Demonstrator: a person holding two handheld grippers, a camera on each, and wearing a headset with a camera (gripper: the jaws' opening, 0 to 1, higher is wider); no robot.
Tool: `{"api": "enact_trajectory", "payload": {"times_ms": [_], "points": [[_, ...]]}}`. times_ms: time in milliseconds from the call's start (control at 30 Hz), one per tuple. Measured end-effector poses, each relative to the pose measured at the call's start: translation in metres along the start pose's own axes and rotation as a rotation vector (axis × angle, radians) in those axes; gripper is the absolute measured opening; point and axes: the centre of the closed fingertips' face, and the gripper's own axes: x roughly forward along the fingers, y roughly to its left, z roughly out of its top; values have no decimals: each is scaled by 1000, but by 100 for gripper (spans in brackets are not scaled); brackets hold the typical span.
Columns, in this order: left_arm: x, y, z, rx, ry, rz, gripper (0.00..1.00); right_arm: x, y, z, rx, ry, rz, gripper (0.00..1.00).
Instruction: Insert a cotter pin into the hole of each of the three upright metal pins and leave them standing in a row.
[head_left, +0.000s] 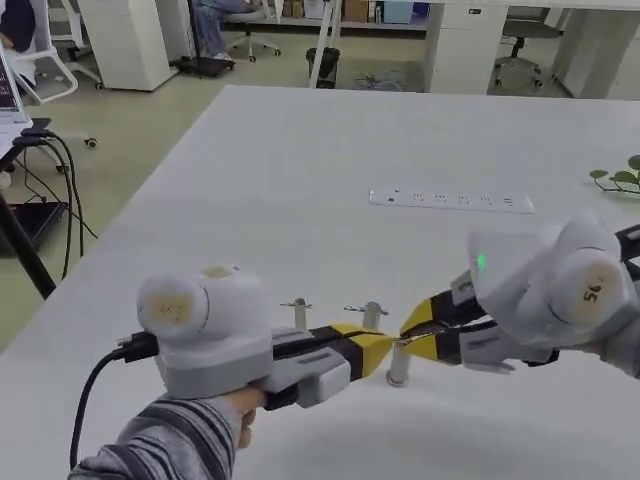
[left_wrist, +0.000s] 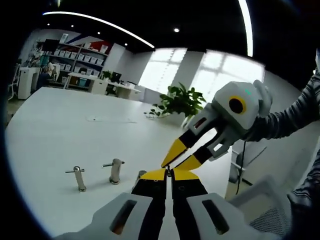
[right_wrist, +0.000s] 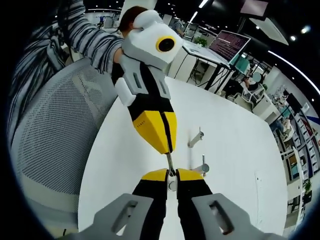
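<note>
Directly above the unfitted upright metal pin (head_left: 398, 370), the left gripper (head_left: 380, 345) and right gripper (head_left: 412, 336) each have their jaws closed on one cotter pin (right_wrist: 170, 162), apparently sharing it. The cotter pin is likely light, stiff, slippery wire: grip its head, leaving the legs free for the hole.

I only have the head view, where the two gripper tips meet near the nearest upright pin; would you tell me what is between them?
Observer: In the right gripper view, a thin cotter pin runs from the tip of the left gripper into the right gripper.
Operator: Thank you. Is the top of that nearest pin free?
Observer: In the left gripper view the top of the third pin shows, with no cotter pin through it.
</note>
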Motion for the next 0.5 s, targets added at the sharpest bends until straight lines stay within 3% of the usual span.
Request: {"api": "enact_trajectory", "payload": {"times_ms": [133, 300, 400, 500], "points": [[-2, -5, -3, 73, 27, -33, 0, -2, 7, 1, 34, -20, 35, 0], [-4, -11, -8, 139, 59, -88, 0, -3, 17, 2, 26, -32, 81, 0], [-5, -14, -15, 199, 103, -114, 0, -3, 23, 1, 23, -29, 109, 0], [-5, -16, -17, 203, 110, -127, 0, -3, 28, 0, 4, -22, 125, 0]]}}
